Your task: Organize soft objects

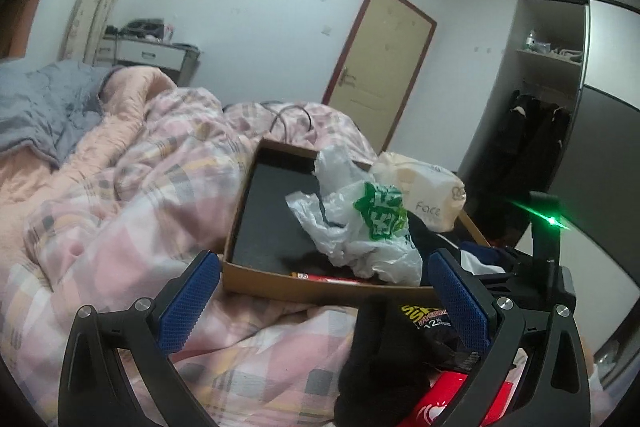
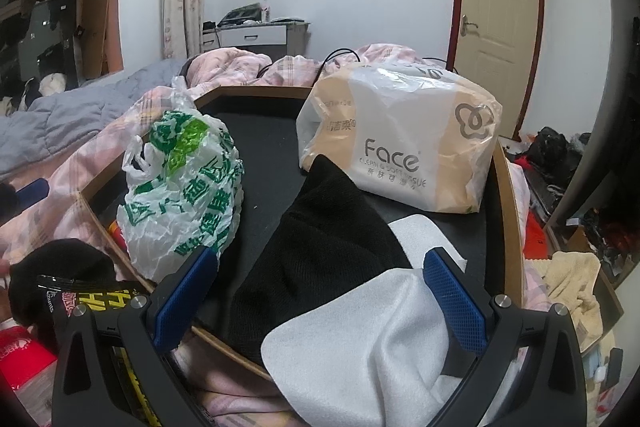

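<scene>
Right hand-held gripper (image 2: 320, 291) wide open, holding nothing, white cloth (image 2: 360, 339) and black sock (image 2: 320, 239) between its jaws, apparently draped over the box (image 2: 508, 211) rim: close low, lift clear inward; left hand-held gripper (image 1: 320, 299) open, idle.

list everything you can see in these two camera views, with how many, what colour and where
cardboard box: one, brown with black floor, on the bed
plastic bag: one, white with green print, in the box, left side
tissue pack: one, beige and white, far right of the box
black cloth: one, in the box
white cloth: one, over the box's near edge
quilt: one, pink plaid, on the bed
door: one, cream, shut
left gripper: blue pads, open
right gripper: blue pads, open over the cloths
</scene>
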The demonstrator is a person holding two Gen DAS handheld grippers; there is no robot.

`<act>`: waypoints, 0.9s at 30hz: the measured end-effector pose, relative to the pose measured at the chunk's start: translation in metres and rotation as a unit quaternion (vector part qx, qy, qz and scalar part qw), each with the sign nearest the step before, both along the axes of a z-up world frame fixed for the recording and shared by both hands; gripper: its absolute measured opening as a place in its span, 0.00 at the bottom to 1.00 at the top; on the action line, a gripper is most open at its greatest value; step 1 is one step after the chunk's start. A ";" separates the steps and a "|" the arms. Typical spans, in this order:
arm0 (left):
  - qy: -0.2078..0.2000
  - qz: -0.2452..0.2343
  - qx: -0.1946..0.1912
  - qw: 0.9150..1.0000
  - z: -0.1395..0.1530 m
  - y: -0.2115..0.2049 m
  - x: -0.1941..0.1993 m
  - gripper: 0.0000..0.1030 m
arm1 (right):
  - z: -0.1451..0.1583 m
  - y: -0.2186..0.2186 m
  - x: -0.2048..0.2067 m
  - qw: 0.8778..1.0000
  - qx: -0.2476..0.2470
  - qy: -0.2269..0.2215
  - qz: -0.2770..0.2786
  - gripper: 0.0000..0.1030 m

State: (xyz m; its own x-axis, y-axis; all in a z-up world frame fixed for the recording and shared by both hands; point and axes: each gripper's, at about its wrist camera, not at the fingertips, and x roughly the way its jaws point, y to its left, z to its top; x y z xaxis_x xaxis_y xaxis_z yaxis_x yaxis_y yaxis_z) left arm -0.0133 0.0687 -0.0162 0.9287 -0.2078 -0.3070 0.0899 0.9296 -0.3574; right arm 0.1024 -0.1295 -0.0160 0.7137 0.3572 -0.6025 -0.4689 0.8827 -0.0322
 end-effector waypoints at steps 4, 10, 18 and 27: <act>-0.047 0.007 0.015 0.999 0.010 -0.005 -0.017 1.00 | 0.001 0.001 0.004 1.000 -0.003 0.013 0.014 0.99; -0.046 -0.033 0.030 0.998 0.011 -0.015 -0.012 1.00 | -0.004 -0.004 -0.011 1.000 0.013 -0.028 0.006 0.99; -0.033 -0.044 0.017 0.998 0.007 -0.012 -0.005 1.00 | -0.001 -0.015 -0.021 0.998 0.032 -0.059 -0.013 0.63; -0.030 -0.044 0.018 0.998 0.005 -0.012 -0.005 1.00 | 0.008 -0.041 -0.025 0.989 0.105 -0.083 -0.056 0.33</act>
State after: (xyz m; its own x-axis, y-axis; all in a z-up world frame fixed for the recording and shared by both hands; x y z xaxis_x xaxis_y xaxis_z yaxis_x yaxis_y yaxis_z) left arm -0.0180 0.0567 -0.0115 0.9241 -0.2803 -0.2598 0.1929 0.9290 -0.3159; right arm 0.0777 -0.1703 -0.0084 0.8383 0.3754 -0.3954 -0.3719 0.9240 0.0890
